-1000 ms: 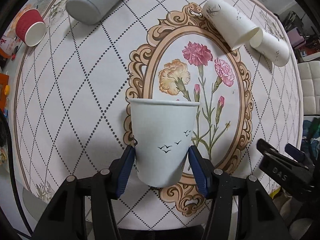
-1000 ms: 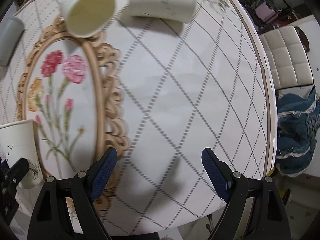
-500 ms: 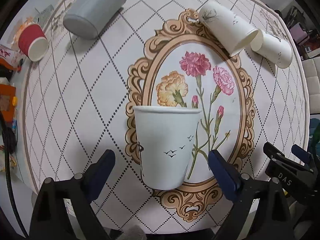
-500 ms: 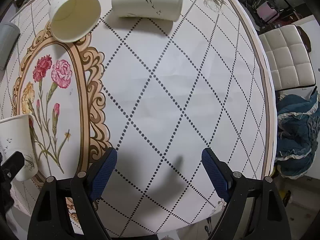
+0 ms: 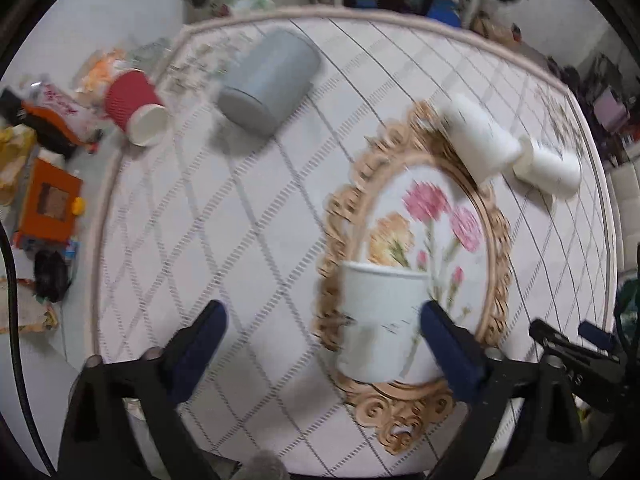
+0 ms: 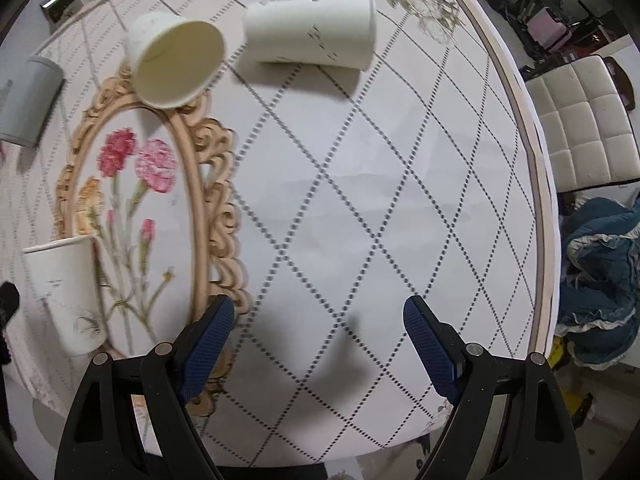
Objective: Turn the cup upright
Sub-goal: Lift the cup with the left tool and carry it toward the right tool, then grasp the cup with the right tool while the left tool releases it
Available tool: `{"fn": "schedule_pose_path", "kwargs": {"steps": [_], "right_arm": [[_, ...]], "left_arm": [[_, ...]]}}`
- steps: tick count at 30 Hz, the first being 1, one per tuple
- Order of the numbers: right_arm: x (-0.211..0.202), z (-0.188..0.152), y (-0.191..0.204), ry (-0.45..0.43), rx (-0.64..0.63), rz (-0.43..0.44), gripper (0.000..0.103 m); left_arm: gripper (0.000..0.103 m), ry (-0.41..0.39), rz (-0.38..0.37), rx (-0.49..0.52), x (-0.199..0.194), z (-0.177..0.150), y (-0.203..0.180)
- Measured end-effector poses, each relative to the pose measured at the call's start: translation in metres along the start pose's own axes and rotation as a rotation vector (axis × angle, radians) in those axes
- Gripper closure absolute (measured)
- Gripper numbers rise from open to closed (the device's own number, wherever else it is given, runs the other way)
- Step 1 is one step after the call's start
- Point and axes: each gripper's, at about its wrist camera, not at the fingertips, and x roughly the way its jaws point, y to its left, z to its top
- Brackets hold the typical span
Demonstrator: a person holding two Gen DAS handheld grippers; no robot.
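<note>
The white cup [image 5: 380, 320] is stood upright on the tabletop [image 5: 240, 240], unheld, since both the left hand-held gripper [image 5: 320, 344] and the right hand-held gripper [image 6: 316, 336] are spread wide and grasp nothing.

The upright white paper cup [image 5: 382, 322] has a smooth matt wall with a faint printed motif and a rolled rim; the two white paper cups lying on their sides [image 6: 178, 66] [image 6: 312, 34] show the same matt paper, one with a cream matt interior. The red paper cup [image 5: 134, 106] has a ribbed, corrugated sleeve. The grey cylindrical cup [image 5: 268, 82] looks smooth and matt. The printed tablecloth [image 6: 360, 200] appears smooth with a slight sheen. The left gripper [image 5: 320, 344] and right gripper [image 6: 316, 336] have matt black plastic arms, metal pins and blue finger pads [image 6: 208, 340] with a fine knurled texture.
</note>
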Motion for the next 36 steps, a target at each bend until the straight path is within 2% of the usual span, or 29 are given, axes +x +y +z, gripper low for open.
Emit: {"fn": "schedule_pose_path", "kwargs": {"steps": [3, 7, 14, 20, 26, 32, 36], "right_arm": [[-0.014, -0.002, 0.016, -0.015, -0.021, 0.041, 0.015], [-0.036, -0.003, 0.047, -0.032, -0.066, 0.091, 0.015], [-0.064, -0.007, 0.114, -0.043, -0.174, 0.139, 0.015], [-0.059, -0.004, 0.157, -0.020, -0.191, 0.133, 0.015], [-0.035, 0.002, 0.176, 0.019, -0.179, 0.115, 0.015], [-0.018, 0.004, 0.188, 0.055, -0.156, 0.125, 0.024], [-0.006, 0.003, 0.195, 0.085, -0.154, 0.117, 0.040]], "left_arm": [[0.000, -0.050, 0.050, -0.036, -0.010, 0.000, 0.028], [0.000, -0.068, 0.124, -0.057, -0.011, 0.001, 0.061], [0.000, 0.045, 0.208, -0.072, 0.022, -0.012, 0.112], [0.000, 0.113, 0.224, -0.053, 0.045, -0.028, 0.136], [0.000, 0.156, 0.216, -0.052, 0.058, -0.032, 0.148], [0.000, 0.191, 0.208, -0.025, 0.068, -0.032, 0.148], [0.000, 0.200, 0.198, -0.010, 0.071, -0.030, 0.145]]}}
